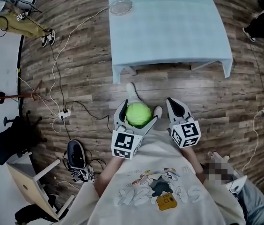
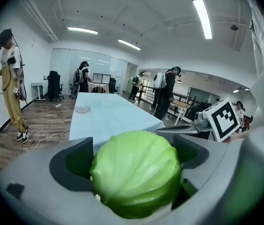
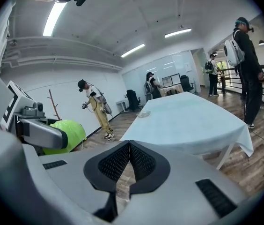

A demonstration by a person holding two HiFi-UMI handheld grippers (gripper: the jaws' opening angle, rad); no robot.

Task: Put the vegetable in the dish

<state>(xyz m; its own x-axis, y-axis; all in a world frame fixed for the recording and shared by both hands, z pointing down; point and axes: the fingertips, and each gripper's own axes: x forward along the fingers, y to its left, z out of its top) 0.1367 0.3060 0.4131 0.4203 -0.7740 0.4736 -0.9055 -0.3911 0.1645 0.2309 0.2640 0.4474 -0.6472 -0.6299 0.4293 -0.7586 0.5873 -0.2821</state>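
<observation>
A round green cabbage sits between the jaws of my left gripper, which is shut on it, held close to the person's chest over the wooden floor. In the left gripper view the cabbage fills the space between the dark pads. My right gripper is beside it on the right, shut with nothing in it; its pads meet at the tips. A clear glass dish stands on the far left corner of the table with a light blue cloth. The dish also shows small in the left gripper view.
Cables and a power strip trail over the floor on the left. A dark bag and a wooden box lie at lower left. Several people stand beyond the table.
</observation>
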